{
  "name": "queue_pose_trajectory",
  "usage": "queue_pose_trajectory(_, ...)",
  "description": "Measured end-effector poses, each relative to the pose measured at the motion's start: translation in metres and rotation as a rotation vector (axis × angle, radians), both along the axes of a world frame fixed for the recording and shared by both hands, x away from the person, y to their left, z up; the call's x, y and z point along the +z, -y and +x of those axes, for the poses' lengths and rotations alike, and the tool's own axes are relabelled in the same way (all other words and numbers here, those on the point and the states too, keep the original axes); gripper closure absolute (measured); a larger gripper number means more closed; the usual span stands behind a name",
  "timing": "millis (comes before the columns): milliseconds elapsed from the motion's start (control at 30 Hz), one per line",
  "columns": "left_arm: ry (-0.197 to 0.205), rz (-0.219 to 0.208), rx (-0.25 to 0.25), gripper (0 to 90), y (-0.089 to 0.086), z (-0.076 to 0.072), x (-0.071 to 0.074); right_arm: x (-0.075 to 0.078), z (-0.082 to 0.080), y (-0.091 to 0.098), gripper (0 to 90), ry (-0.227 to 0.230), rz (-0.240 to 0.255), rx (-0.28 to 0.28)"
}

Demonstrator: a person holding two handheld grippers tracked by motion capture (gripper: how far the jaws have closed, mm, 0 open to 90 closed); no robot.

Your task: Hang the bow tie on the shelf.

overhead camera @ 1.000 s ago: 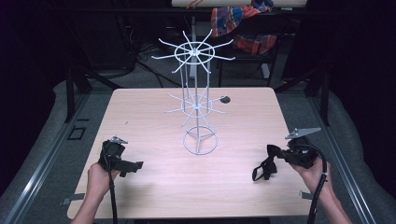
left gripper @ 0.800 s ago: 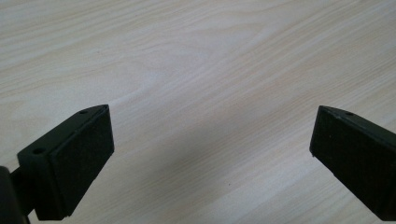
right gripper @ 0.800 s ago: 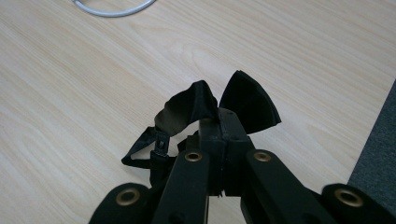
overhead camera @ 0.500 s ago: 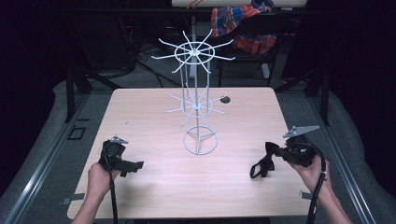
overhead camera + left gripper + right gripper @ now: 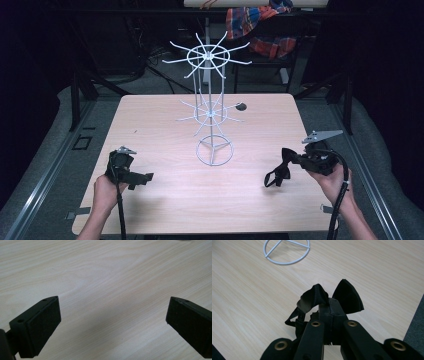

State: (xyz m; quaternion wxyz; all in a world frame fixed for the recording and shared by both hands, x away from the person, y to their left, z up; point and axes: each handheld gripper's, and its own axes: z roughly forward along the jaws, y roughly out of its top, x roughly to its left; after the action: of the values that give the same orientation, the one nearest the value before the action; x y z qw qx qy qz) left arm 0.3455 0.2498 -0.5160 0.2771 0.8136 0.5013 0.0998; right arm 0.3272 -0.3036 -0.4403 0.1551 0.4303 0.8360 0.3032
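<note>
Bow tie (image 5: 280, 167): a black bow tie with a thin strap, clamped in the right gripper (image 5: 292, 161) above the right part of the tabletop (image 5: 165, 200), near the right edge and toward the near side. In the right gripper view the bow tie (image 5: 329, 298) fans out past the jaws, one wing on each side, and its strap loop hangs down on the left.
Right gripper: its jaws are pressed together on the knot of the bow tie; the right hand (image 5: 332, 180) holds it low, pointing inward toward the middle of the tabletop.
Wire stand (image 5: 210, 107): a white rack with a ring base, a lower ring of spokes and a higher ring of spokes, upright near the middle of the tabletop. Its ring base (image 5: 286, 251) lies ahead of the right gripper, well apart from it.
Left gripper (image 5: 134, 176): low over the near left part of the tabletop, held by the left hand (image 5: 105, 187); its jaws stand wide apart with nothing but bare wood (image 5: 112, 290) between them.
Small dark object (image 5: 241, 106): near the far edge, right of the stand; too small to tell what it is.
Step in hand (my judgement): probably carrying the bow tie to a spoke of the stand to hang it.
Doing it well: lift so the strap loop hangs open, approach a spoke from its free tip, thread the loop over before releasing, and use the free left gripper to steady the base if the stand wobbles.
</note>
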Motion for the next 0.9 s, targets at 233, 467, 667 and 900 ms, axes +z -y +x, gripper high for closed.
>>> queue_pose_trajectory(233, 0.0, 0.004, 0.005, 0.0, -0.001, 0.001, -0.001, 0.007, 0.012, -0.006, 90.0, 0.013, 0.006, 0.011)
queue_pose_trajectory(467, -0.003, 0.009, -0.005, 0.0, 0.0, 0.001, -0.001, 0.012, 0.015, -0.014, 90.0, 0.027, 0.003, 0.022)
queue_pose_trajectory(667, 0.004, 0.005, 0.001, 0.0, -0.001, 0.001, -0.001, 0.015, 0.019, -0.017, 90.0, 0.025, 0.003, 0.029)
queue_pose_trajectory(900, 0.011, 0.007, 0.001, 0.0, -0.001, 0.001, -0.001, 0.02, 0.026, -0.026, 90.0, 0.037, 0.006, 0.041)
